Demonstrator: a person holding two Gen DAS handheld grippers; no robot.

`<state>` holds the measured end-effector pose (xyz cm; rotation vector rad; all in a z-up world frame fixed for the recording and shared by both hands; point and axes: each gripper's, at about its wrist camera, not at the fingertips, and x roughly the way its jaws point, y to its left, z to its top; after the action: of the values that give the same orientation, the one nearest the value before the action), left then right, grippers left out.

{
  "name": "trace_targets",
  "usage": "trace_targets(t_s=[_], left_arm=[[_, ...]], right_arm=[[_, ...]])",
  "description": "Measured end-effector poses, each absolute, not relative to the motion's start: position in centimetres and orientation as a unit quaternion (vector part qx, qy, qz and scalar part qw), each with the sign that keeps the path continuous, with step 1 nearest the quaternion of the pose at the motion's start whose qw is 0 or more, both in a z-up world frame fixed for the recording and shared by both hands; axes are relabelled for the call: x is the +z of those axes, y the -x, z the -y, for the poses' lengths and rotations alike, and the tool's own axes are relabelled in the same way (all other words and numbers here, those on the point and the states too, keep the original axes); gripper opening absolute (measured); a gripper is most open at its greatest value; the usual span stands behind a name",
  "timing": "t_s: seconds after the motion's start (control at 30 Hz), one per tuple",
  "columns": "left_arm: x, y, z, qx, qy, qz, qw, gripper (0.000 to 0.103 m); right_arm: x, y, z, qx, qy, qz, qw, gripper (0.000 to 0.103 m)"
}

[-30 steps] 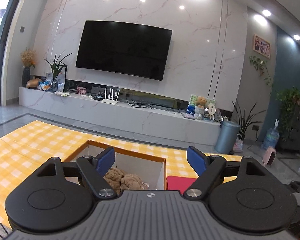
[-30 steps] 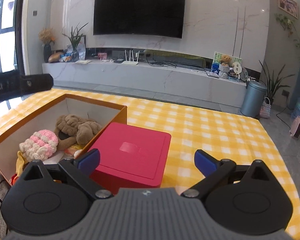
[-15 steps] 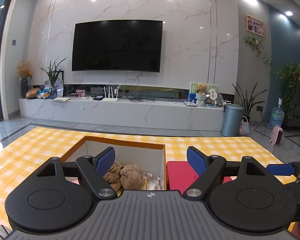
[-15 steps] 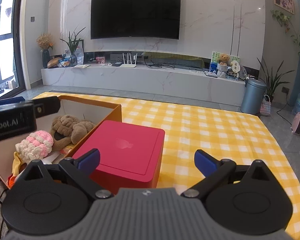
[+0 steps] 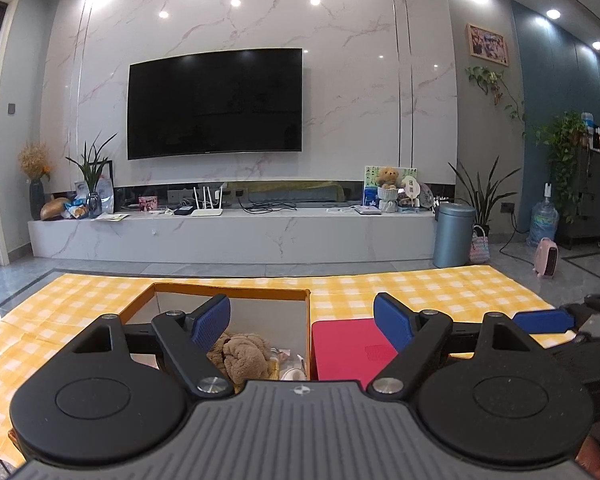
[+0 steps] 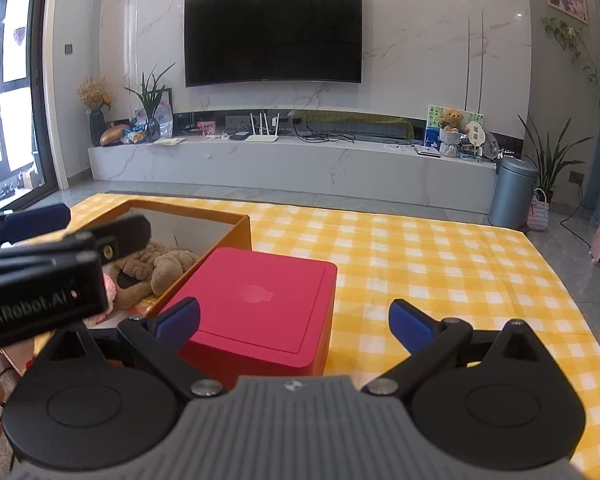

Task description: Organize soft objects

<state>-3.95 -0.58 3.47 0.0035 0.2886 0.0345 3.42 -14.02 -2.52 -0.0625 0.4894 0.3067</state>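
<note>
An open orange box sits on the yellow checked cloth and holds a brown plush toy with other soft items. A closed red box stands right beside it. My left gripper is open and empty, raised above and behind both boxes. My right gripper is open and empty, just behind the red box. The left gripper's body hides part of the orange box in the right wrist view.
The yellow checked cloth stretches to the right and far side. Beyond it stand a marble TV bench, a wall TV, a grey bin and plants.
The left gripper has tilted level and lifted, so the boxes sit lower in its view. The left gripper's body has moved further into the right wrist view. Both grippers stayed open.
</note>
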Motion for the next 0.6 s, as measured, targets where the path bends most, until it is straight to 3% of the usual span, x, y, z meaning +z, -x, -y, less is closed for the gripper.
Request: trace_targets(t_s=[0.6], left_arm=[[3.18,4.02,1.10,0.018,-0.020,-0.129,0.991,0.096]], right_arm=[[-2.75,-3.45,14.03,0.141,0.040,-0.243,0.959,0.099]])
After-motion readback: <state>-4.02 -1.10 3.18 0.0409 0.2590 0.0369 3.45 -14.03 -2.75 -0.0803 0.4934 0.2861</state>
